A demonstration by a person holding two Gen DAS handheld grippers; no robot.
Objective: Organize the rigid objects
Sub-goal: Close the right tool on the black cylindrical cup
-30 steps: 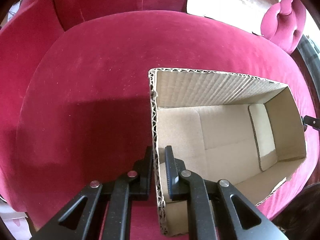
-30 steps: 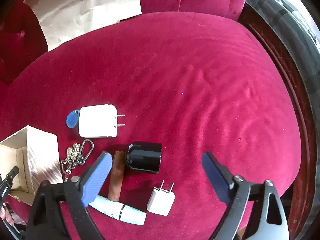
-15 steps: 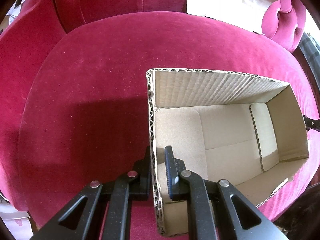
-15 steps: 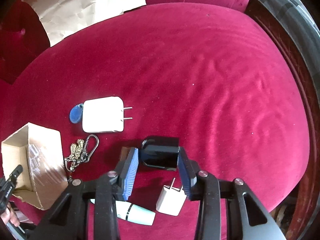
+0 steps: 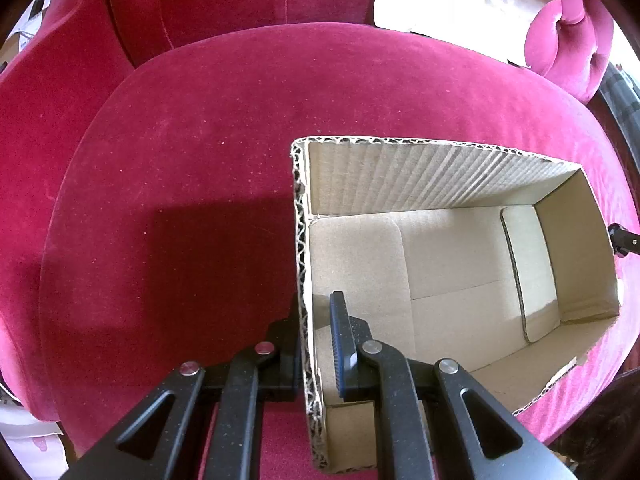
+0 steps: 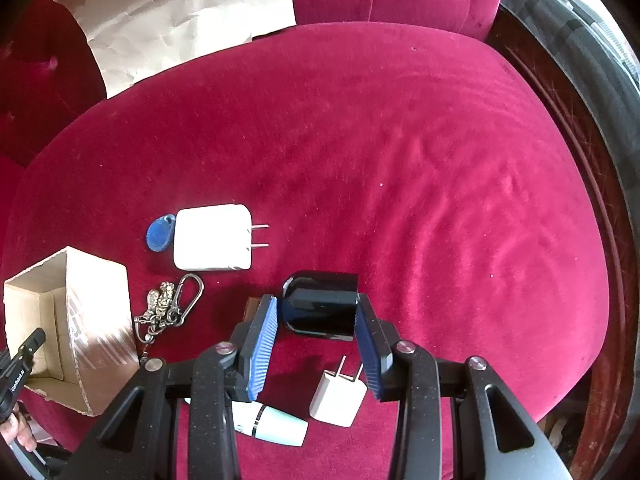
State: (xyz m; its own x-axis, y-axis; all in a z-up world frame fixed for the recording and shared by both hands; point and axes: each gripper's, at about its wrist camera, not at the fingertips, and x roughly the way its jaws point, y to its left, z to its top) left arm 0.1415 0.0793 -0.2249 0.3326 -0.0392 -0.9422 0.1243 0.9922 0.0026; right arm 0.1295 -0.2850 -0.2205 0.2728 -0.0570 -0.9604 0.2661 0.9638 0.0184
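In the left wrist view an open, empty cardboard box (image 5: 420,176) sits on a red velvet seat. My left gripper (image 5: 316,300) is shut on the box's near left wall, one finger outside and one inside. In the right wrist view my right gripper (image 6: 317,302) is shut on a glossy black block (image 6: 320,284), its blue pads pressed on both sides. A large white charger (image 6: 214,238), a blue key fob (image 6: 160,234), a metal keychain (image 6: 168,308), a small white plug (image 6: 340,394) and a white tube (image 6: 268,424) lie around it. A brown stick (image 6: 252,308) is mostly hidden behind the left finger.
The same box (image 6: 92,320) stands at the left of the right wrist view, with a person's hand (image 6: 18,428) at the frame edge. Crumpled brown paper (image 6: 180,12) leans on the tufted backrest. A dark wooden frame (image 6: 592,240) borders the seat's right edge.
The right gripper went from wide open above the items to shut on the black block, which now sits slightly raised and tilted. The left gripper and box barely moved.
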